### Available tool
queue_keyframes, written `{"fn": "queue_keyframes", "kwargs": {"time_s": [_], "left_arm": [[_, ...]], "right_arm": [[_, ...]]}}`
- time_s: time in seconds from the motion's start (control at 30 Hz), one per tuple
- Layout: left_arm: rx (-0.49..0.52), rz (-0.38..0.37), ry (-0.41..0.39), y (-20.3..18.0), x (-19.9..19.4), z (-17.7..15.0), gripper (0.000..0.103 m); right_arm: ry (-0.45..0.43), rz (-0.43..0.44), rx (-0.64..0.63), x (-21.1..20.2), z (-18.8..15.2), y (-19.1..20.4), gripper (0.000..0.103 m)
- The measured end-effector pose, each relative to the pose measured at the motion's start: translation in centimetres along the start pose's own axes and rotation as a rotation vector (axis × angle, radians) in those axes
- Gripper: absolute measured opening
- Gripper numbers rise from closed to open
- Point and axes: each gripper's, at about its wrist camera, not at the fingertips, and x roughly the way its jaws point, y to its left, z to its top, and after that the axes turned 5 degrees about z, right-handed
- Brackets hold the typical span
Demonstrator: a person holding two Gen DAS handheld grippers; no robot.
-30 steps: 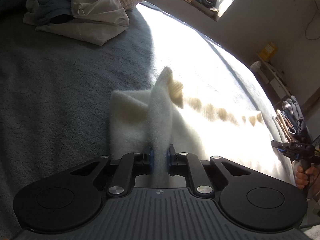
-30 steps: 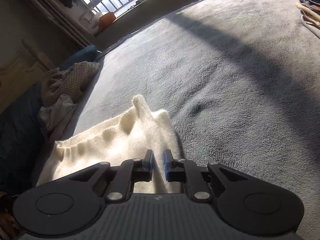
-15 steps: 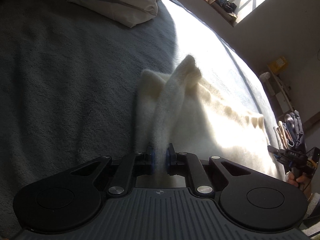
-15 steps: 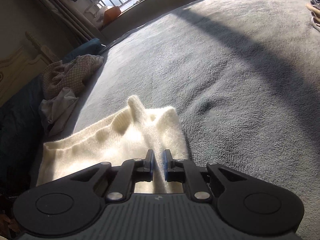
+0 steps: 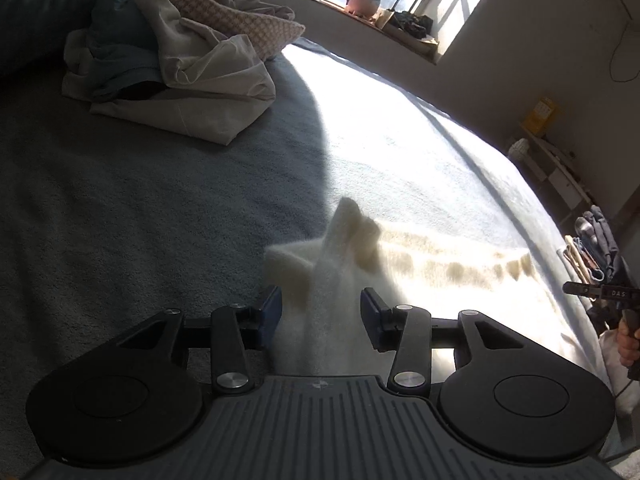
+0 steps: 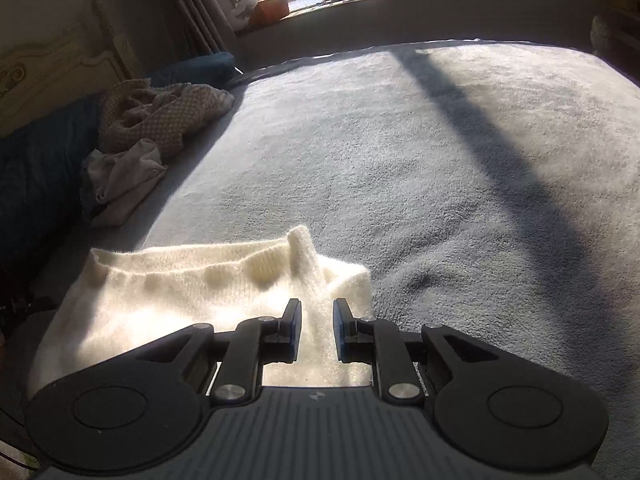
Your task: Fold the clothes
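Letting go at the end of a fold, by the look of it. Left gripper (image 5: 320, 314) opening, pads clear of the cream knit garment (image 5: 420, 280), a pinched ridge standing loose between them. Right gripper (image 6: 316, 330) opening too, cloth between the pads, barely touching if at all. Garment flat on the grey blanket (image 6: 440, 160), unfolded pile (image 5: 180, 60) at ten o'clock. Next, probably: back off cleanly without snagging the knit, then flatten the ridges.

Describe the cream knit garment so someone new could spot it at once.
On the grey blanket covering the bed, look at the near edge in front of both grippers. The cream sweater lies spread there, fuzzy and ribbed-edged, unlike the crumpled clothes pile farther back.
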Motion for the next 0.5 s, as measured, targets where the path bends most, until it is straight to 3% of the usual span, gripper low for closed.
{"fn": "queue_keyframes", "kwargs": {"time_s": [0.13,0.23,0.33,0.5], "left_arm": [[0.132,0.011,-0.030,-2.6,2.2,1.0,0.046],[0.260,0.016,-0.052,-4.9,3.6,0.6,0.046],[0.370,0.033,-0.061,-6.1,4.6,-0.2,0.046],[0.408,0.039,-0.067,-5.9,5.2,-0.8,0.045]], "right_arm": [[0.087,0.126,-0.271,3.7,3.2,7.2,0.022],[0.150,0.201,-0.460,7.4,4.6,12.8,0.033],[0.200,0.265,-0.604,10.8,5.2,17.1,0.034],[0.262,0.326,-0.784,16.2,4.5,22.4,0.034]]}}
